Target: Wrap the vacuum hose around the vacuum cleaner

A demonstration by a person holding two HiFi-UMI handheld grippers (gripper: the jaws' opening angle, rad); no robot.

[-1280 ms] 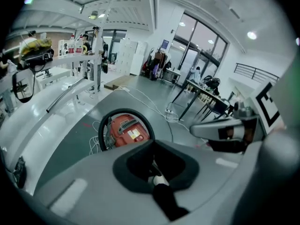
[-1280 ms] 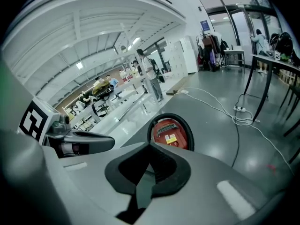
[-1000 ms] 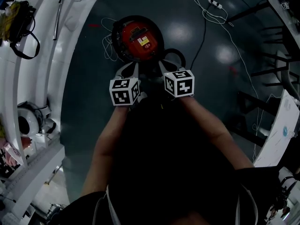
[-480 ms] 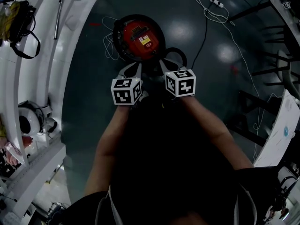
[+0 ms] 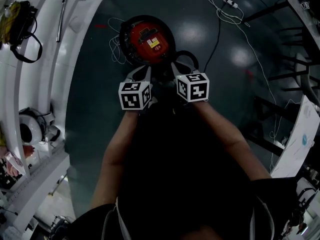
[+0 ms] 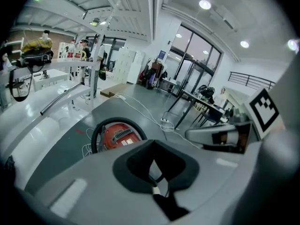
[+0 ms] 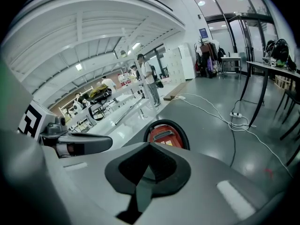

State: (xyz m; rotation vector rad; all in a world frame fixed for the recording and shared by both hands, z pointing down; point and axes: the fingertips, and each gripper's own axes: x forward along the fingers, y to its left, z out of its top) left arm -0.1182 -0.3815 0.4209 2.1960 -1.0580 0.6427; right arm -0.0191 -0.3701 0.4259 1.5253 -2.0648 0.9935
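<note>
Vacuum cleaner (image 5: 148,41) ahead of left hand-held gripper (image 5: 141,72), right hand-held gripper (image 5: 176,68); both closed.

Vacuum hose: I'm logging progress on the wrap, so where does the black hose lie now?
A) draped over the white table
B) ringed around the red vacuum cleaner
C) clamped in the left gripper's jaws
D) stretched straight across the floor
B, as the hose forms a black ring round the red vacuum cleaner on the floor, in the head view and both gripper views.
</note>
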